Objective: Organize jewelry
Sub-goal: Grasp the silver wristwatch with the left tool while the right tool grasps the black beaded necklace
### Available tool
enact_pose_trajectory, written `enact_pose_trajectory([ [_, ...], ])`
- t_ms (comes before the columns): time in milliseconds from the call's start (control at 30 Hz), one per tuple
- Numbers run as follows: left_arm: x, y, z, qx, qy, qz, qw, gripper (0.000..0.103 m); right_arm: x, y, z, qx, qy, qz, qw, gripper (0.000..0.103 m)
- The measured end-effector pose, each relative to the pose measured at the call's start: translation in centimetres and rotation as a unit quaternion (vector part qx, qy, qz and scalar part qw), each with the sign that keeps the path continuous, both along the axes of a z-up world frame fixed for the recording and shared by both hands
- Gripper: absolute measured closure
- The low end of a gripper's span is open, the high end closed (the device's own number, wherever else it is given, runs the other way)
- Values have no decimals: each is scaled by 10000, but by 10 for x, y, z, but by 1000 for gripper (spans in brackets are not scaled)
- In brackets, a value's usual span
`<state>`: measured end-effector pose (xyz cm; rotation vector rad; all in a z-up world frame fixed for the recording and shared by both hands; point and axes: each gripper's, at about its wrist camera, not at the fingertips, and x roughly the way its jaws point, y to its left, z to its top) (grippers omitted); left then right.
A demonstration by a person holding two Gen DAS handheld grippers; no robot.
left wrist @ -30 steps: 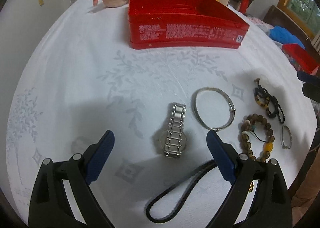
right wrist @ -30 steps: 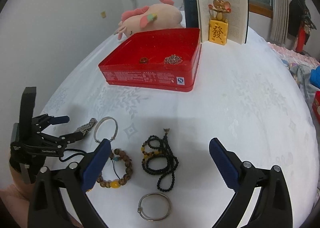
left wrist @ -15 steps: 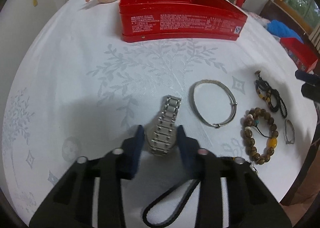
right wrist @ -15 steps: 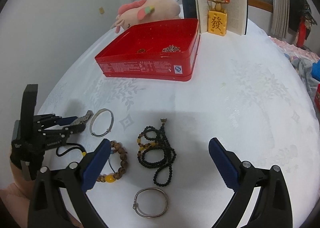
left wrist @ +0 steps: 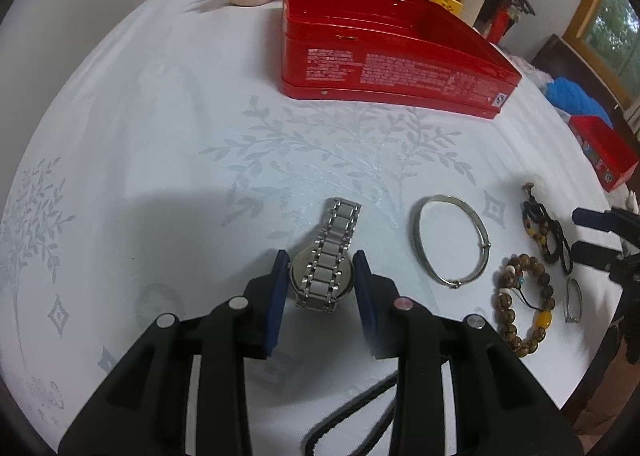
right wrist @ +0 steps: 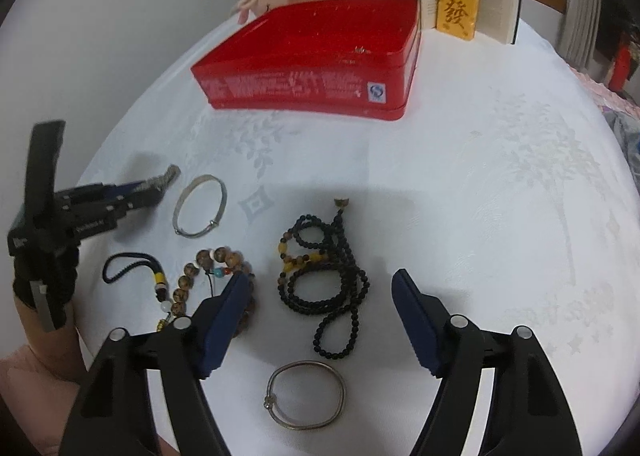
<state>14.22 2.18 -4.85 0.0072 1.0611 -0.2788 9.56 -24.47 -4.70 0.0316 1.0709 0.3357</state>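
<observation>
The left tool [left wrist: 322, 272] is clamped on the watch [left wrist: 326, 274], whose band points to 12 o'clock toward the red box [left wrist: 384, 67]. The right tool [right wrist: 320, 320] stands wide apart over the black beads [right wrist: 324, 276]. Bare desk [left wrist: 160, 135] lies at 10 o'clock.

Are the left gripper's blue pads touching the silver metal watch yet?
Touching. The left wrist view shows the left gripper's blue pads pressed against both sides of the silver metal watch.

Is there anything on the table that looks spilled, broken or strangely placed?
Nothing looks broken or spilled. The black bead necklace lies in a tangled heap rather than laid out, and most jewelry sits loose on the cloth, outside the red tin. The left gripper is shut on the watch.
</observation>
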Motion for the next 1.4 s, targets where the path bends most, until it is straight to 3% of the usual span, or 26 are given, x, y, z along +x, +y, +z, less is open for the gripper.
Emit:
enact_pose_trajectory([
  [233, 0, 0, -1, 10, -50, -24, 10000, 72, 8, 8, -16, -114, 233, 144, 9996, 28],
  [433, -3, 2, -2, 0, -73, -55, 10000, 72, 6, 17, -21, -485, 84, 284, 9984, 30],
  [533, -2, 2, -2, 7, -89, -69, 9999, 72, 3, 24, -22, -747, -70, 367, 9965, 37],
  [667, -2, 2, -3, -9, -84, -64, 9999, 72, 0, 19, -20, -736, -164, 361, 9965, 59],
  [733, -2, 1, -2, -9, -82, -65, 9999, 72, 0, 15, -19, -722, -189, 354, 9966, 64],
  [867, -2, 1, -2, -14, -71, -59, 10000, 72, 2, 5, -16, -383, -113, 267, 9988, 91],
  [900, -1, 1, -2, -23, -65, -54, 10000, 72, 5, 1, -16, -224, -59, 231, 9995, 93],
  [1100, 1, -1, 0, -49, -33, -54, 10000, 72, 18, -10, -13, 518, 26, 158, 9985, 95],
  [1267, 2, -3, 6, -139, -73, -61, 9999, 72, 22, -24, 4, 1348, -79, 162, 9907, 96],
  [1400, 3, -7, 13, -190, -129, -99, 9997, 72, 21, -34, 15, 1713, -186, 130, 9850, 96],
])
